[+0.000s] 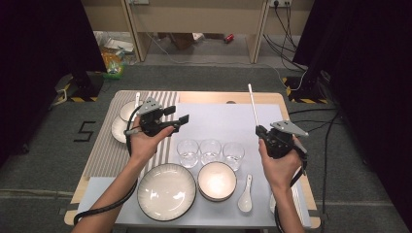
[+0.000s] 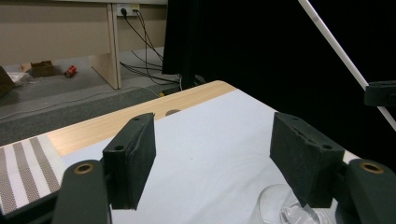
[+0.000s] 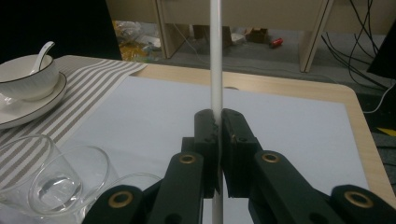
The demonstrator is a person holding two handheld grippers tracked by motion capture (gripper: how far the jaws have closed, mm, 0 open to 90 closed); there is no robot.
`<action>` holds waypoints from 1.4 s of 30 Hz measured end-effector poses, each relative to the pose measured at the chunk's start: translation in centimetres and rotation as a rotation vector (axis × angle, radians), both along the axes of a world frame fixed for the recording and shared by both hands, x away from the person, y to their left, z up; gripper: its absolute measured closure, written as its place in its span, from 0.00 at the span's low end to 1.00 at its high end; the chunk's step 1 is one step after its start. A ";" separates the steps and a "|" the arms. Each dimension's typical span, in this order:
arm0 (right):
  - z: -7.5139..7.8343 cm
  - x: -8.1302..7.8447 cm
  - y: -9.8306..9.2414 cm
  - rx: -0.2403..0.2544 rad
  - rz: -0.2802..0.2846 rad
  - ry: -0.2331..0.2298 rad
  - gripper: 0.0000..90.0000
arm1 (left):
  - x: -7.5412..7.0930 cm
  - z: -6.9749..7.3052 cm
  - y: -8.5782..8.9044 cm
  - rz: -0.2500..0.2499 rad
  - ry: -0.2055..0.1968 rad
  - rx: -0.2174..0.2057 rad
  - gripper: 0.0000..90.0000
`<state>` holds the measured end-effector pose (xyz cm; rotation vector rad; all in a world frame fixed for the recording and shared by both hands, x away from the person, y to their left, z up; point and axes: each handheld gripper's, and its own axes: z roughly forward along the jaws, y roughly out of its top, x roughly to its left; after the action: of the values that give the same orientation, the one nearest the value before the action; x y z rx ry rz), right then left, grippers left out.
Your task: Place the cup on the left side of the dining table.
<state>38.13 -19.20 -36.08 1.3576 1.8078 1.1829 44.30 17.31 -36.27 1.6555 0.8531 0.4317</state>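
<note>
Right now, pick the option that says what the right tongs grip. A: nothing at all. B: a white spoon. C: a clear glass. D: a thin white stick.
D: in the right gripper view the right tongs are pressed shut on a thin white stick that rises straight up from between them, while the clear glasses and the white spoon stay on the table.

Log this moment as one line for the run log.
right hand-held gripper: shut on white stick | left hand-held gripper: open, above glasses
</note>
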 end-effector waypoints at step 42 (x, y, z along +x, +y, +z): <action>1.0 -0.1 2.2 0.014 0.058 -0.093 0.95 | 0.1 1.9 -1.0 -0.030 -0.027 -0.020 0.34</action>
<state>38.05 -16.98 -35.08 1.2445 1.7868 1.2702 44.38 16.33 -34.41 1.6383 0.8092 0.4222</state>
